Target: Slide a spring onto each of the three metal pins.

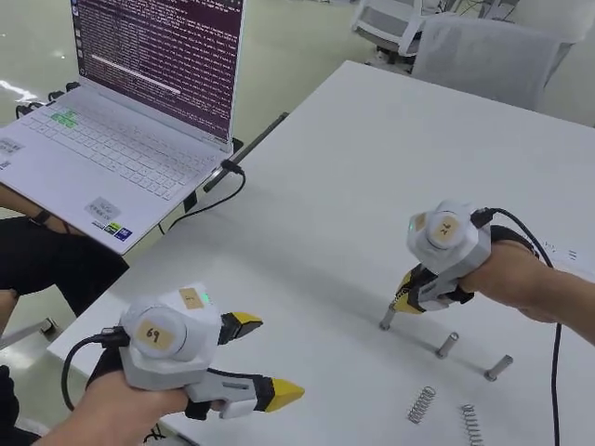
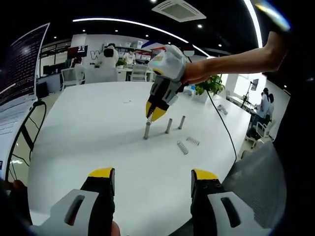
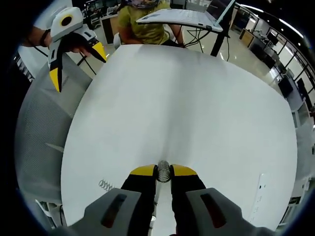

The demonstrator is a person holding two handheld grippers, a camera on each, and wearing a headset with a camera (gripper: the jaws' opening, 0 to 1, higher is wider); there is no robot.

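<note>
though part-hidden, spring [image 3: 163, 170] gripped by right gripper [image 1: 403, 303], maybe over pin [image 1: 387, 319]; left gripper [image 2: 152, 175] wide

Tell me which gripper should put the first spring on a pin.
Right. The right gripper is shut on a spring, just above the end pin. The left gripper is open, empty and off near the table edge, away from the pins.

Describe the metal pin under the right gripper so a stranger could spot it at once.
On the white table, right of the laptop, three metal pins stand in a row by two loose springs. The wanted pin is the end one nearest the laptop. Unlike its neighbours, it has the right gripper just above it, shut on a spring.
</note>
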